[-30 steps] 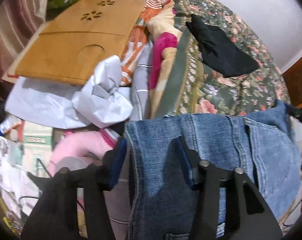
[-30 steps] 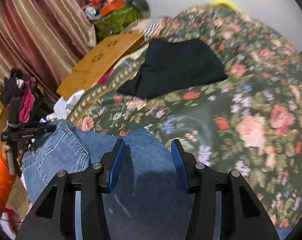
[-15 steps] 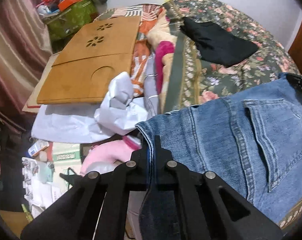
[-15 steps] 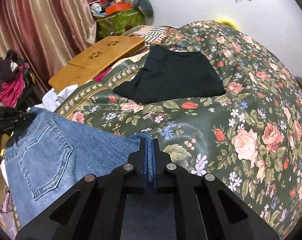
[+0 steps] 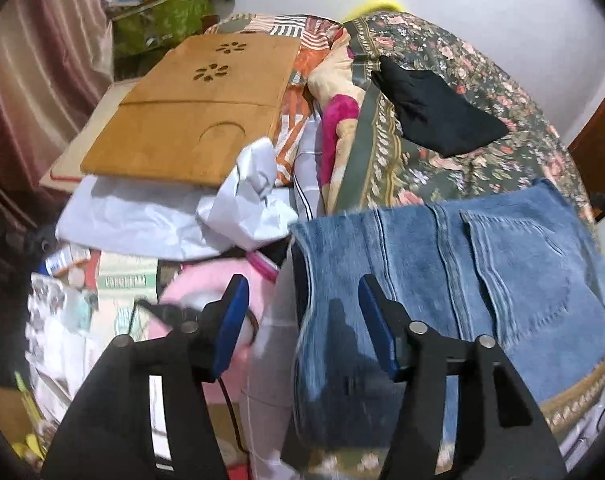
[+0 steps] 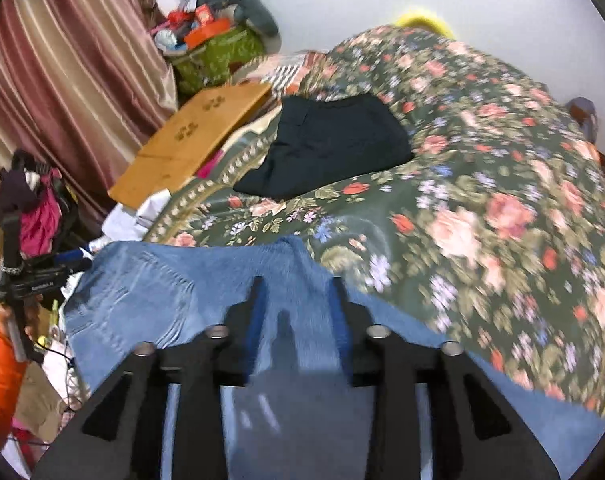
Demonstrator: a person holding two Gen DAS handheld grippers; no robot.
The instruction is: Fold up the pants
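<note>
Blue denim pants (image 5: 462, 280) spread flat at the near edge of a bed under a dark green floral bedspread (image 6: 482, 200), back pocket up, waist end toward the left claw (image 5: 302, 320). Left claw spread wide, pinching nothing; waistband corner directly between and just ahead of its blue pads, hanging over the bed edge. Right claw (image 6: 298, 312) also parted, empty as far as the motion blur allows, hovering over the denim with the cloth straight below and ahead. Long axis of the pants across both claws, running from left claw to right. Left claw nearer the waist, right nearer the leg side. Probably the moment between one fold and the next grasp. Beyond the right claw, well apart: folded black garment (image 6: 330, 144) on the bedspread. Ahead and to the left of the left claw: perforated wooden lap tray (image 5: 190, 108), crumpled white sheet (image 5: 246, 196), pink bundle (image 5: 206, 292) close beside the left pad. Nothing on the denim itself.
</note>
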